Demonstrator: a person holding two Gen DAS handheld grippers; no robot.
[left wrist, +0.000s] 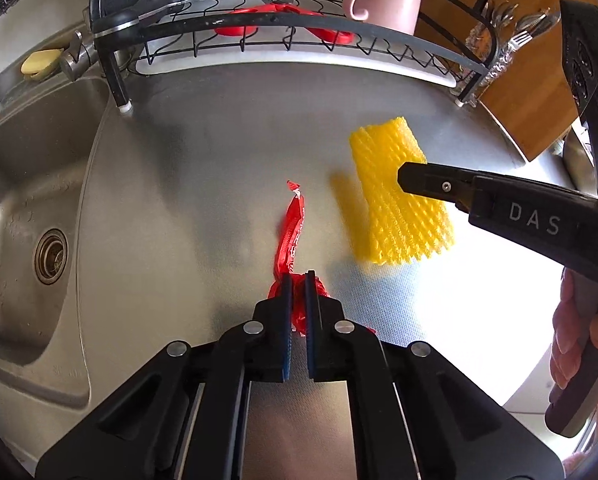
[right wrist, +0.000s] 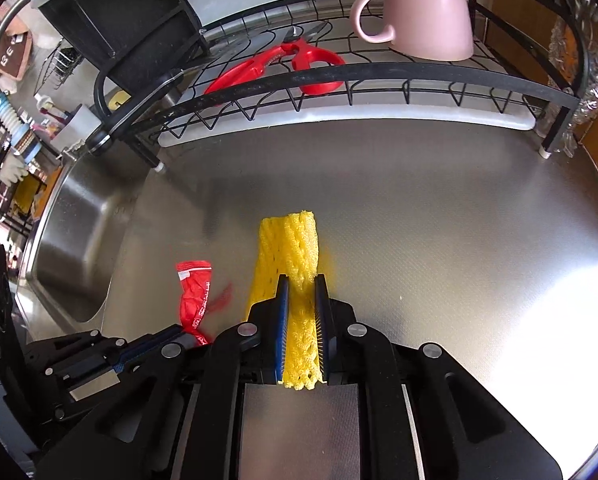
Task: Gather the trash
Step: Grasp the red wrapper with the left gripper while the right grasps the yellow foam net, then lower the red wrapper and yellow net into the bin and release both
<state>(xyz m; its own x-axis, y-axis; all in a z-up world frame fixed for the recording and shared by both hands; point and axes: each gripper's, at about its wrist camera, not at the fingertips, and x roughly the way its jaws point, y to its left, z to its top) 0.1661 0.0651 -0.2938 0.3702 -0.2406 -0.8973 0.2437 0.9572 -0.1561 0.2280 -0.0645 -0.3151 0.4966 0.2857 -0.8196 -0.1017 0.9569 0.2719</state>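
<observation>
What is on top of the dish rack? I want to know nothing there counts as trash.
On the dish rack sit red scissors and an upside-down pink mug. A black holder covers its left end, so that part stays unseen.

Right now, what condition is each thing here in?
Left gripper: shut on the red wrapper.
Right gripper: shut on the yellow foam net.
Pink mug: upside down in the dish rack.
Red scissors: lying in the rack.
</observation>
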